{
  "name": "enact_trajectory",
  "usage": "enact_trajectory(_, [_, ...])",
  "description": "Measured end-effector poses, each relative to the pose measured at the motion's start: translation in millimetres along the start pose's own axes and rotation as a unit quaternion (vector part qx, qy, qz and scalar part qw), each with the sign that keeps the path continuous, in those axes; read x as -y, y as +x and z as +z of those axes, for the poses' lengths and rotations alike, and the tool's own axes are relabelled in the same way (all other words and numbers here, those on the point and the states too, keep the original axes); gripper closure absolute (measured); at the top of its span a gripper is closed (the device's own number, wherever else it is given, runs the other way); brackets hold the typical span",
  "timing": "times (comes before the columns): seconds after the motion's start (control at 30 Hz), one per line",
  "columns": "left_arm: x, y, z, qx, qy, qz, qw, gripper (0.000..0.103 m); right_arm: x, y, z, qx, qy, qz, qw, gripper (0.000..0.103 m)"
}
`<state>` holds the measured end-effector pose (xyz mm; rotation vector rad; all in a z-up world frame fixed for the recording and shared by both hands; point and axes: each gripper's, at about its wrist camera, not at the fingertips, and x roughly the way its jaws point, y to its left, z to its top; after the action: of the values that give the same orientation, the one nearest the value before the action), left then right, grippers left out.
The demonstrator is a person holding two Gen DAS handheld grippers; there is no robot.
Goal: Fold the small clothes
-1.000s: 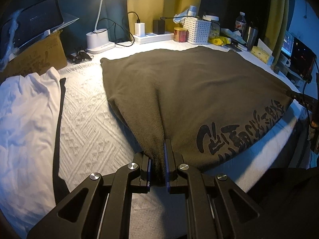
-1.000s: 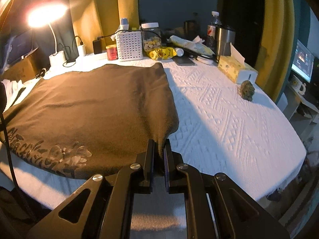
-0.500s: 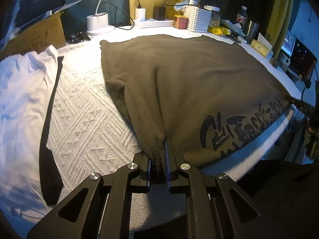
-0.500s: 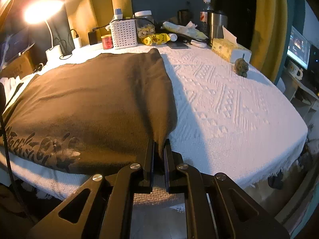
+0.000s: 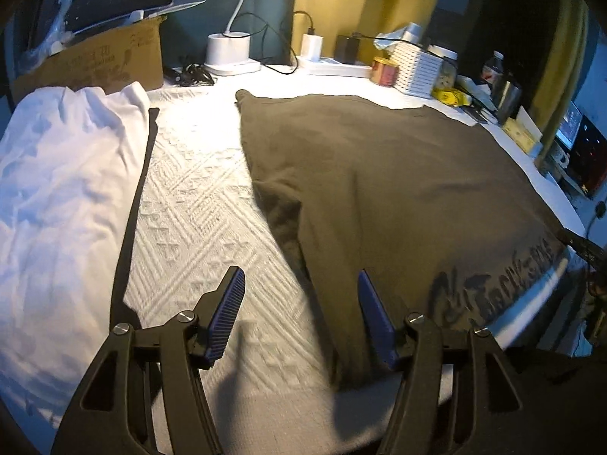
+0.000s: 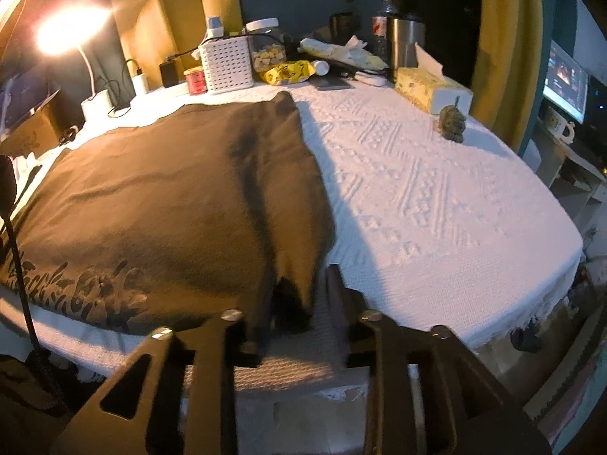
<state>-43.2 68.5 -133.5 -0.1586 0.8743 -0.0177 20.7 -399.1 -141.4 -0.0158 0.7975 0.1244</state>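
Cloth is released now: the olive-brown garment (image 5: 379, 174) lies flat on the white textured table cover (image 5: 197, 208), its near edge by the table edge. Left gripper (image 5: 299, 299) and right gripper (image 6: 299, 292) are opening with nothing pressed, probably because spreading is finished.

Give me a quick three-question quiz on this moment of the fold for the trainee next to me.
1. True or false: the left gripper is clamped on the brown garment.
2. What lies left of the brown garment in the left wrist view: A) a white garment, B) a blue towel, C) a pair of socks?
3. Which corner of the brown garment sits between the right gripper fingers?

Key
1. False: its jaws are opening, pads off the cloth.
2. A, the white garment.
3. The near right corner; those jaws are opening too.
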Motion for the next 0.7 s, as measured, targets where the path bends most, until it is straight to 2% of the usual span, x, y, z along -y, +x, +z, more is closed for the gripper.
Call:
enact_trajectory(0.3, [-4, 22, 10, -0.009, 0.014, 0.014, 0.9998, 0.042, 10, 2, 13, -0.004, 0.010, -0.010, 1.000, 0.070])
enact_trajectory(0.33, [-4, 23, 12, -0.010, 0.018, 0.016, 0.9997, 0.045, 9, 3, 15, -0.005, 0.009, -0.009, 1.000, 0.070])
enact_trajectory(0.37, [-4, 23, 13, -0.009, 0.020, 0.018, 0.9996, 0.059, 8, 5, 17, -0.006, 0.008, -0.008, 1.000, 0.070])
enact_trajectory(0.43, [-5, 24, 15, -0.011, 0.022, 0.017, 0.9996, 0.071, 6, 8, 22, -0.008, 0.005, -0.006, 1.000, 0.070])
enact_trajectory(0.47, [-6, 24, 15, -0.011, 0.024, 0.015, 0.9995, 0.085, 5, 10, 24, -0.009, 0.004, -0.005, 1.000, 0.070])
enact_trajectory(0.53, [-7, 25, 16, -0.012, 0.027, 0.009, 0.9995, 0.097, 2, 15, 29, -0.011, 0.000, -0.004, 1.000, 0.070])
enact_trajectory(0.57, [-6, 24, 16, -0.011, 0.030, 0.010, 0.9994, 0.103, 1, 18, 32, -0.013, -0.002, -0.003, 1.000, 0.070])
enact_trajectory(0.63, [-5, 22, 16, -0.009, 0.035, 0.029, 0.9989, 0.103, -2, 24, 39, -0.016, -0.006, -0.001, 1.000, 0.070])
enact_trajectory(0.7, [-11, 18, 15, -0.012, 0.018, 0.031, 0.9993, 0.103, -3, 28, 45, -0.018, -0.010, 0.000, 1.000, 0.070])
